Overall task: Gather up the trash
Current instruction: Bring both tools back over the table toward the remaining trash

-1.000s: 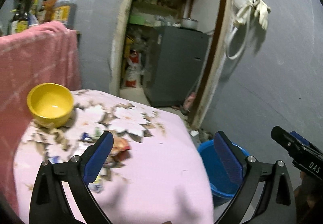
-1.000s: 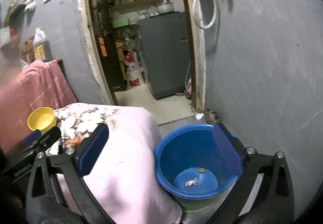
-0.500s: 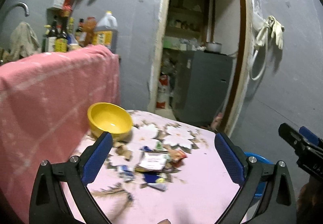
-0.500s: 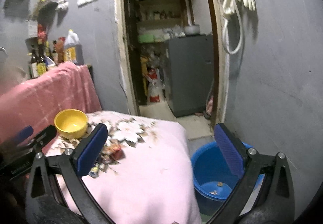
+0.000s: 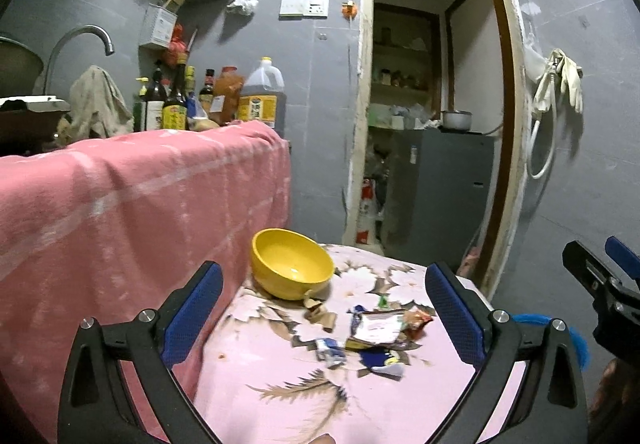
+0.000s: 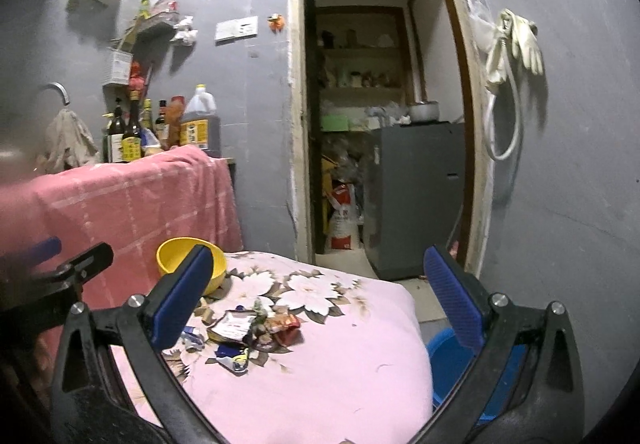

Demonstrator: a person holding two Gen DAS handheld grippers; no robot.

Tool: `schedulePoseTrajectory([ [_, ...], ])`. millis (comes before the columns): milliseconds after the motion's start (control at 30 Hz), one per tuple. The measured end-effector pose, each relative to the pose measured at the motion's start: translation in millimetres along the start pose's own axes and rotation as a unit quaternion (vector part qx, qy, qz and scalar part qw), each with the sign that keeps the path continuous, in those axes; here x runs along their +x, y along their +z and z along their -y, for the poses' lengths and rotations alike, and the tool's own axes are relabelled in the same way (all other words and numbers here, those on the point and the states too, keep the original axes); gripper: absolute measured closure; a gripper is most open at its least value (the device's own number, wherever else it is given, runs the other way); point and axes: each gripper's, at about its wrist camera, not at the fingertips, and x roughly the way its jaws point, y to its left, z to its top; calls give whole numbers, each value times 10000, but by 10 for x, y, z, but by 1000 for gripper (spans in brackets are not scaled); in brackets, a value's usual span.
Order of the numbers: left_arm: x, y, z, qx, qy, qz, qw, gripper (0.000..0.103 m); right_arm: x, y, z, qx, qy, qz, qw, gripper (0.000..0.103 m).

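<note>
A heap of wrappers and paper scraps (image 5: 374, 328) lies on the pink flowered cloth (image 5: 280, 396), just in front of a yellow bowl (image 5: 291, 263). My left gripper (image 5: 322, 314) hangs open above the cloth, the heap showing between its fingers. In the right wrist view the same trash heap (image 6: 248, 328) sits left of centre and my right gripper (image 6: 320, 300) is open and empty above the cloth. A blue basin (image 6: 454, 358) stands on the floor at the cloth's right edge, partly hidden by the right finger.
A pink towel (image 5: 132, 195) drapes a counter on the left, with several bottles (image 5: 176, 99) and a tap (image 5: 80, 43) behind it. An open doorway with a grey cabinet (image 5: 436, 195) lies ahead. Gloves and a hose (image 5: 556, 91) hang on the right wall.
Both grippers have tilted up and drawn back from the blue basin toward the cloth; the trash heap and yellow bowl now sit between the fingers. Both stay open.
</note>
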Motion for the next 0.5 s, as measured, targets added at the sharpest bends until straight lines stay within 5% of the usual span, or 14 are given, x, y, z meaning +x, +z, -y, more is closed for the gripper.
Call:
schedulePoseTrajectory([
  [500, 435, -454, -138, 100, 238, -489, 9985, 4, 466, -436, -23, -230, 281, -629, 9974, 0],
])
